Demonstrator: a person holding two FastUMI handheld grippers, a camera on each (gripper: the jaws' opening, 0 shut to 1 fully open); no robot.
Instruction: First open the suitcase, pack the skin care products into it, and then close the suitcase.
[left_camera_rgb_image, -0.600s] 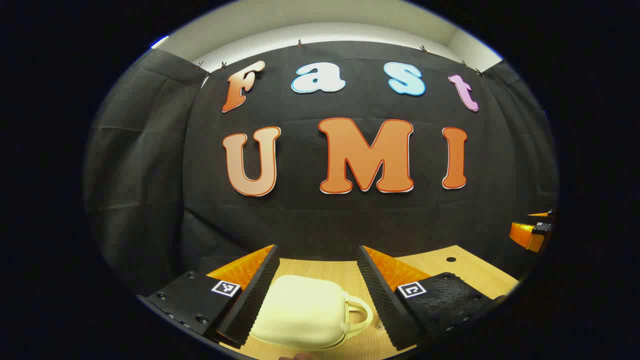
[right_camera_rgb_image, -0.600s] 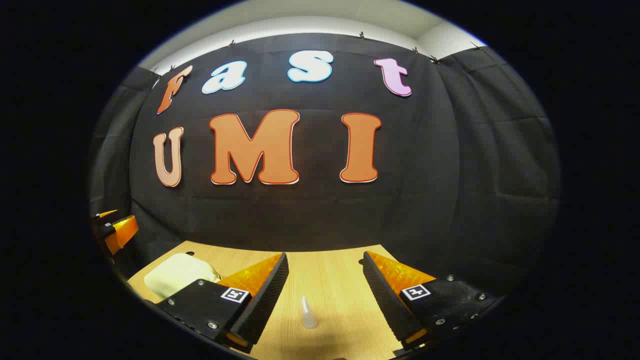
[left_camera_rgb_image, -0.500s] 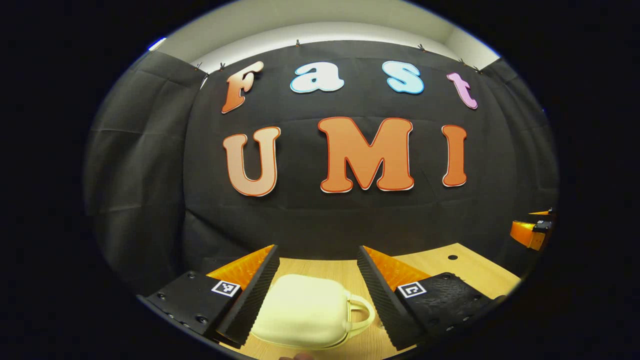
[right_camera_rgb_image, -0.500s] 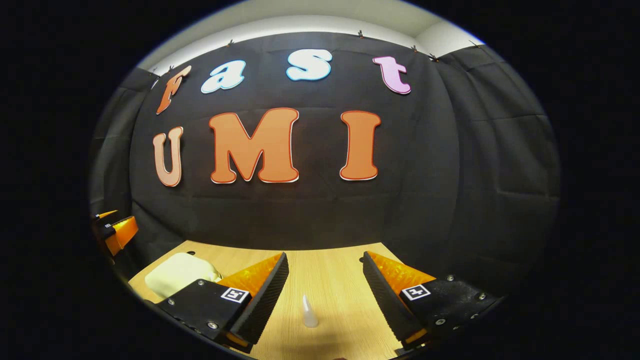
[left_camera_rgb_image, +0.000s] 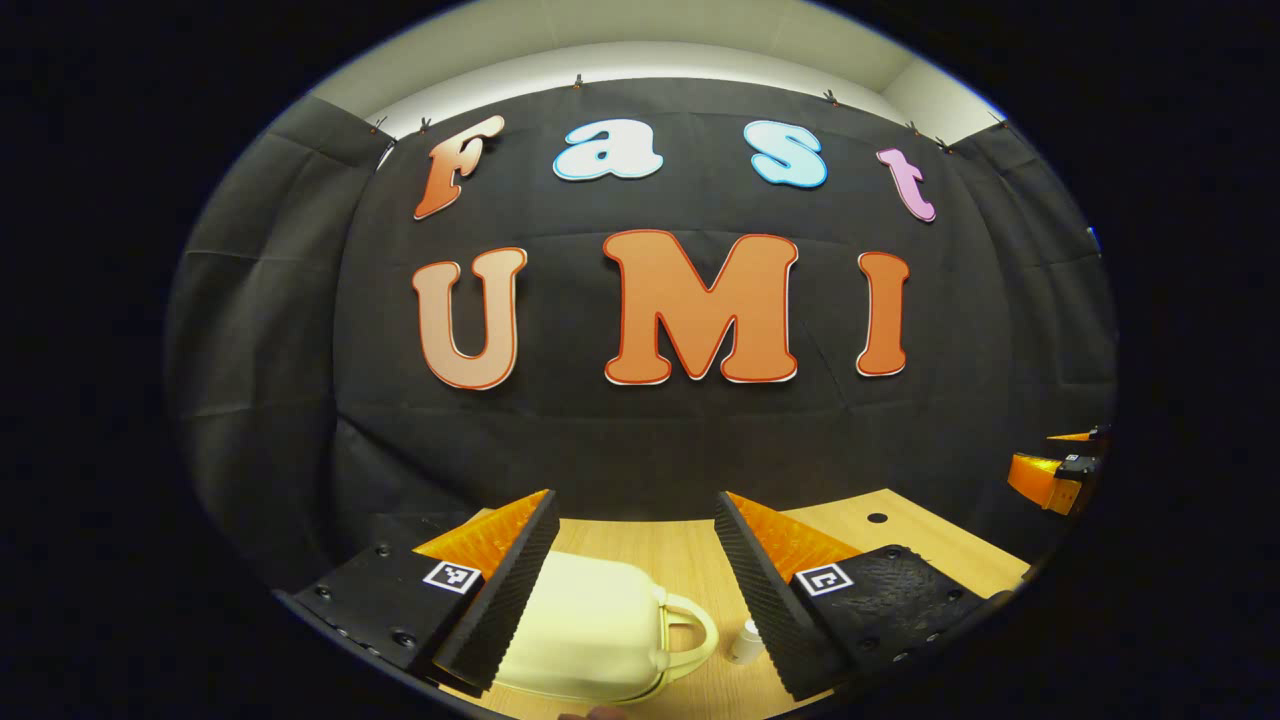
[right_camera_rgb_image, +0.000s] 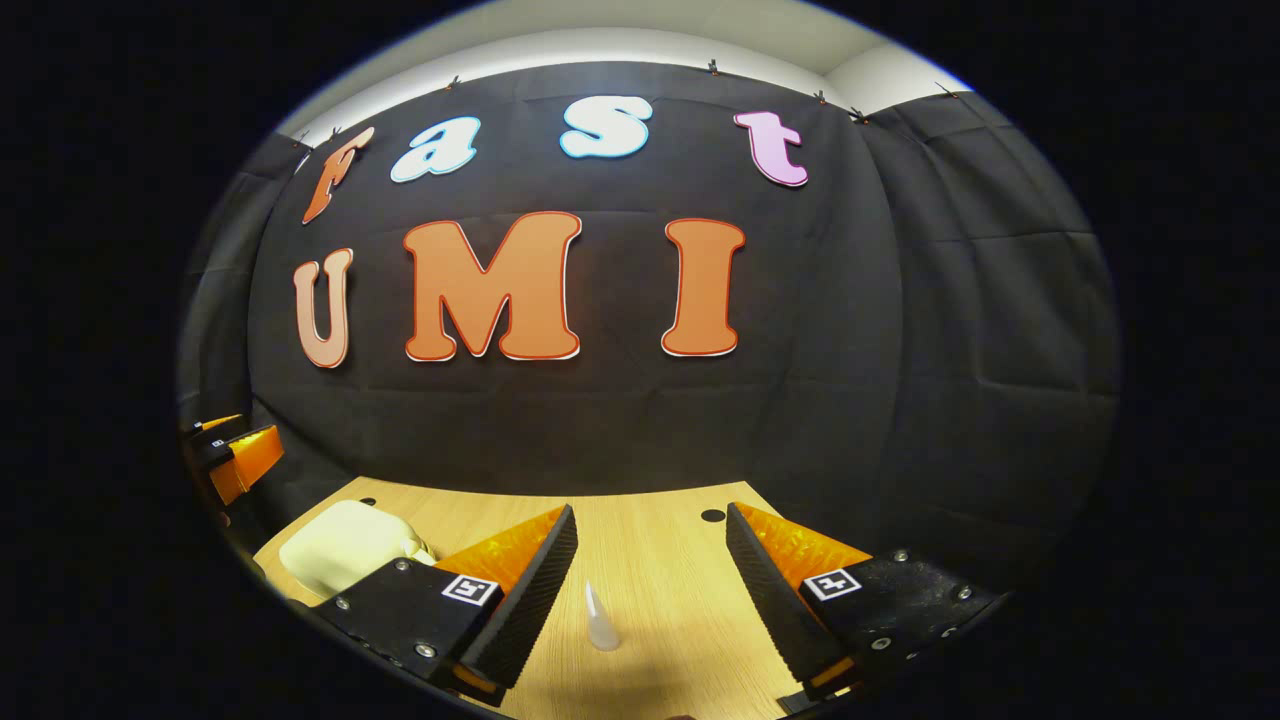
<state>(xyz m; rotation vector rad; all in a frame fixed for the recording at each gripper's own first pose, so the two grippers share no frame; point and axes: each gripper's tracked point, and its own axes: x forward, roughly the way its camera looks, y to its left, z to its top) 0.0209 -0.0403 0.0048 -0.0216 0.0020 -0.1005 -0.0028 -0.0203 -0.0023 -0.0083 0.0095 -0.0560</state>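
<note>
Left gripper (left_camera_rgb_image: 635, 585): my fingers stand apart, holding nothing, above the near part of the worktop (left_camera_rgb_image: 930, 545).
Suitcase (left_camera_rgb_image: 580, 630): a small cream case with a loop handle, lid down, lying flat between my left fingers near the worktop's near edge. I cannot tell whether they touch it.
Right gripper (right_camera_rgb_image: 650, 590): fingers spread wide, empty, hovering over the worktop.
Skin care bottle (right_camera_rgb_image: 598, 620): a small pale bottle with a pointed cap, upright between my right fingers, touched by neither, just beside the suitcase handle.
Step in hand: I judge opening has not begun; nothing is packed.
Next move: I need the left fingers lowered to the lid's edge to lift it, keeping the right clear of the bottle.
</note>
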